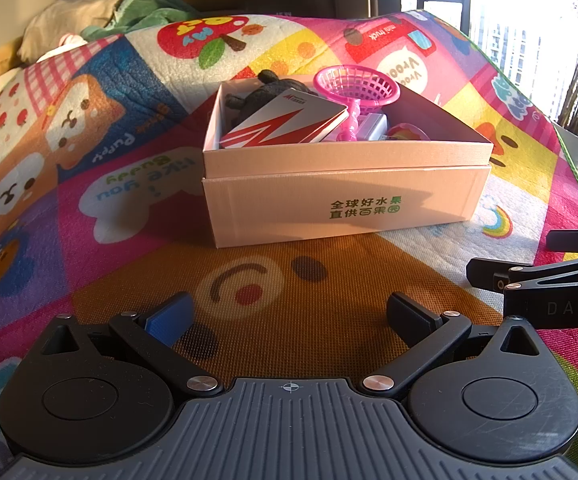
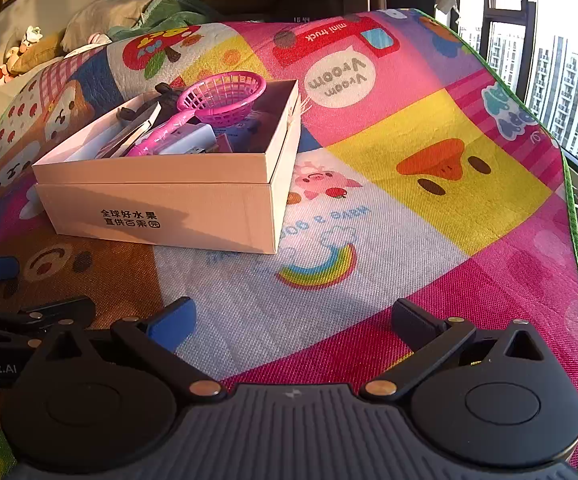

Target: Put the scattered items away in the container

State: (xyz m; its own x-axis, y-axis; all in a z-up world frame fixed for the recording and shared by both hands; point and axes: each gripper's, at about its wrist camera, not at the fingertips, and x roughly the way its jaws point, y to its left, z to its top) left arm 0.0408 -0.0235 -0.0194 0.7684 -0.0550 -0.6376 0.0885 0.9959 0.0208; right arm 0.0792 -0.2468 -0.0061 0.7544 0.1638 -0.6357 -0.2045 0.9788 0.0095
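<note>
A: Where does the left wrist camera sit?

B: Low over the play mat (image 1: 289, 300), behind its own claw (image 1: 289, 312), facing the cardboard box (image 1: 345, 196) squarely and near.

A: And the right?

B: Just beside it, to the right, behind the right claw (image 2: 293, 320), seeing the box (image 2: 161, 208) obliquely at left. Both views share box, mat (image 2: 409, 240) and window side.

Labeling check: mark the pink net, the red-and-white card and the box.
pink net (image 2: 225, 96), right wrist view, on the mesh bowl
red-and-white card (image 1: 285, 124), left wrist view, on its printed face
box (image 1: 345, 196), left wrist view, on the front wall
</note>
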